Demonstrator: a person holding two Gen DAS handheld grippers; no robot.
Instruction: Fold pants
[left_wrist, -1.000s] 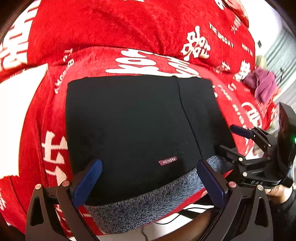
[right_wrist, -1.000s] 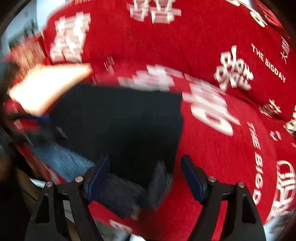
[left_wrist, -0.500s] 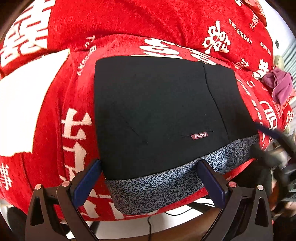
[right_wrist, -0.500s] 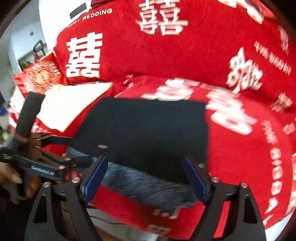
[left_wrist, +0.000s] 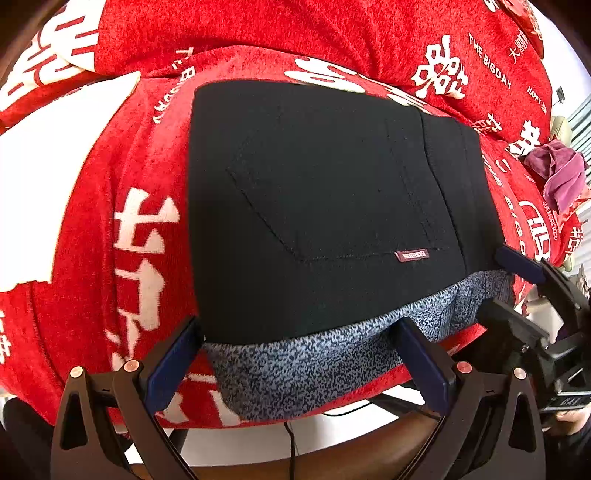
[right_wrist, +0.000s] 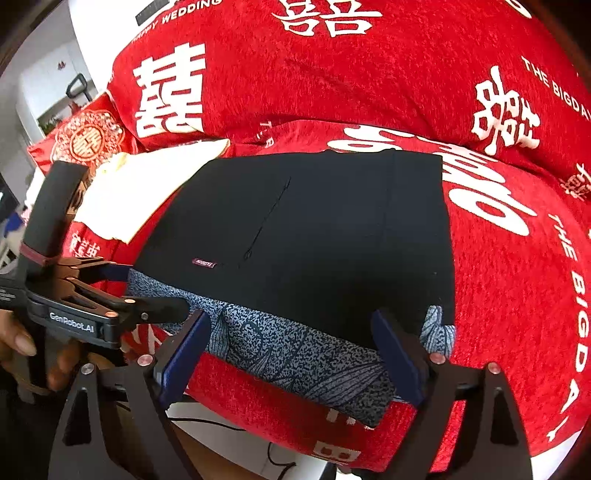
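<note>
Folded black pants (left_wrist: 325, 206) lie flat on the red sofa cover (left_wrist: 110, 240), and their grey fleece lining (left_wrist: 314, 365) shows along the near edge. A small maroon label (left_wrist: 412, 255) sits near that edge. My left gripper (left_wrist: 295, 328) stands open at the near edge, its left finger at the pants' left corner, pads off the cloth. In the right wrist view my right gripper (right_wrist: 291, 319) hovers over the lining (right_wrist: 295, 354) with its jaws opening; the pads do not press the pants (right_wrist: 332, 229). Each gripper shows in the other's view: right gripper (left_wrist: 513, 291), left gripper (right_wrist: 147, 286).
A white cloth (right_wrist: 147, 184) lies left of the pants. A purple garment (left_wrist: 557, 173) is bunched at the far right of the sofa. The red back cushion (right_wrist: 332, 74) rises behind. A person's hand (right_wrist: 22, 343) holds the left gripper. A black cable (left_wrist: 291, 443) hangs below the seat edge.
The right gripper's jaws have widened and the bunched fleece corner between them now lies flat. The left gripper has shifted left along the near edge to the pants' corner.
</note>
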